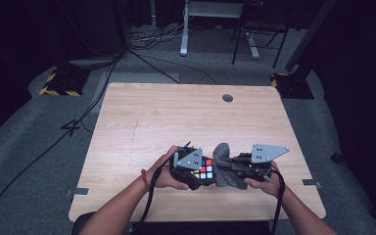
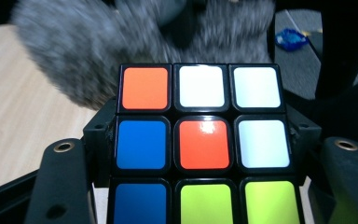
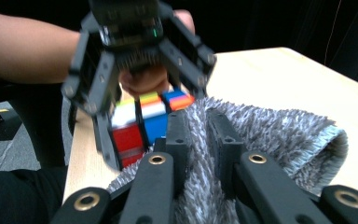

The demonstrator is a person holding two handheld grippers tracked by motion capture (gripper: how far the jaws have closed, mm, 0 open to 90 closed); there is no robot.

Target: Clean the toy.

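Cube (image 1: 205, 169) clamped between left gripper (image 1: 192, 171) fingers, near desk (image 1: 186, 112) front edge, lower row cut off; grey cloth (image 1: 222, 169) pinched by right gripper (image 1: 227, 167) fingers, blurred behind cube.

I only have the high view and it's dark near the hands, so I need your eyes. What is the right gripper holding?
Observer: The right gripper has its jaws shut on a fold of shaggy grey cloth.
Operator: And the cube in the left gripper?
Observer: The left gripper clamps the puzzle cube by its sides; the face towards its camera has an orange centre.
Operator: Does the cloth meet the cube?
Observer: In the right gripper view the cloth presses against the cube's side.
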